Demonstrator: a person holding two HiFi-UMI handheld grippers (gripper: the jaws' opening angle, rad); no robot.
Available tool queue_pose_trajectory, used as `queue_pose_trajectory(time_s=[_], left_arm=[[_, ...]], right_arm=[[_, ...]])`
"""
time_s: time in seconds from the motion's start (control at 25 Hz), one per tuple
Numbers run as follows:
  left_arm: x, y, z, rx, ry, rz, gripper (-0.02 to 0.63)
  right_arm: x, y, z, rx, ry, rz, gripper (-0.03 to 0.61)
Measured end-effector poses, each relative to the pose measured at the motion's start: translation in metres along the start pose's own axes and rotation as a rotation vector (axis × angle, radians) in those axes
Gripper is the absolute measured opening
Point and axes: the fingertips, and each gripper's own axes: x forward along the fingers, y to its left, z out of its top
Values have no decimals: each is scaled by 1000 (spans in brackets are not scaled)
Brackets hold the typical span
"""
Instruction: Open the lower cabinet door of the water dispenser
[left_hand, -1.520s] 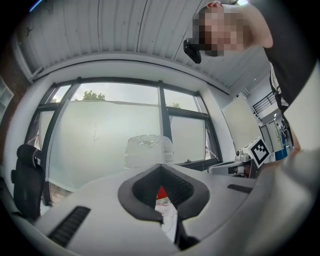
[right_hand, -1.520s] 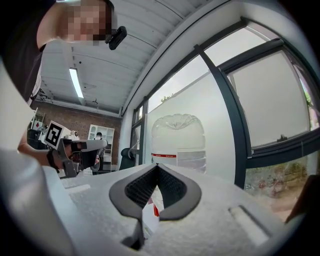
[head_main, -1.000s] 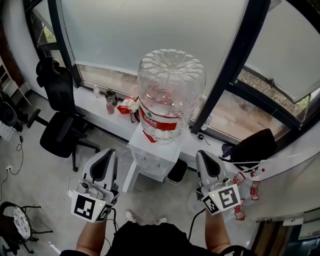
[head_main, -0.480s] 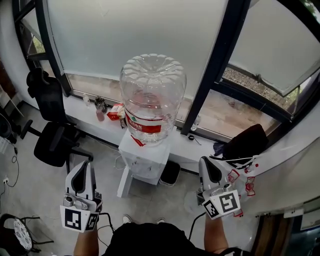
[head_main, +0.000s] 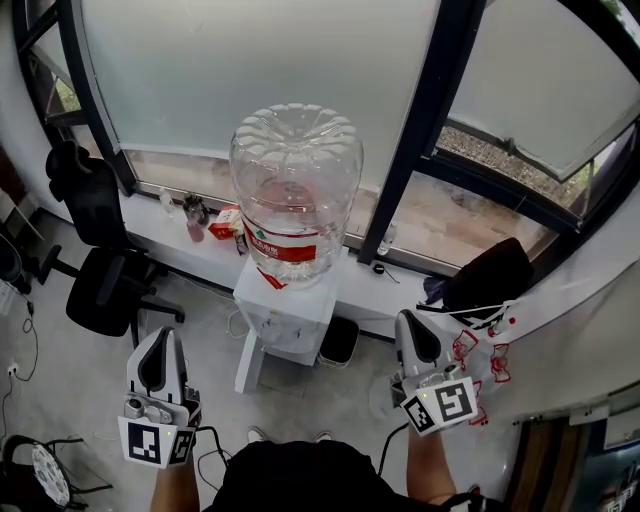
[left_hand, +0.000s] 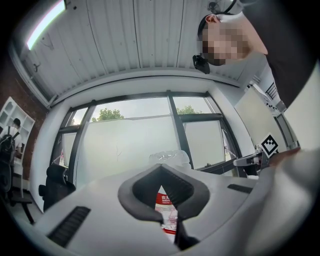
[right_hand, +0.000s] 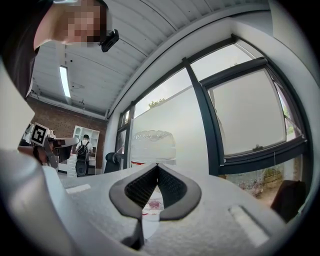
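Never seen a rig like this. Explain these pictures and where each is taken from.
No robot here: a person holds tongs, one pair per hand. The head view looks down from a camera on the person's head: left tongs and right tongs point toward a white water dispenser with a clear bottle on top, standing on the floor by a window. An office chair stands at the picture's left. The two gripper views come from cameras riding on the tongs, looking along their jaws. Both pairs are shut, hold nothing and touch nothing.

Left gripper (head_main: 163, 340), right gripper (head_main: 411, 322) — farther from dispenser (head_main: 290, 320)
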Motion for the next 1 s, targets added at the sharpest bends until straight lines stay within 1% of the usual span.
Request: queue_pose_trajectory(time_s=[0.6,0.8,1.0], left_arm=[[-17,4,-11,-14,26,29,8],[-18,5,-11,-8,29,24,8],[-18,6,-12,-15,31,17,8]], right_arm=[[12,17,-4,-1,-1,45,5],[16,27,-1,-15,-1,66,5],[15,29,-3,-25,17,67,5]])
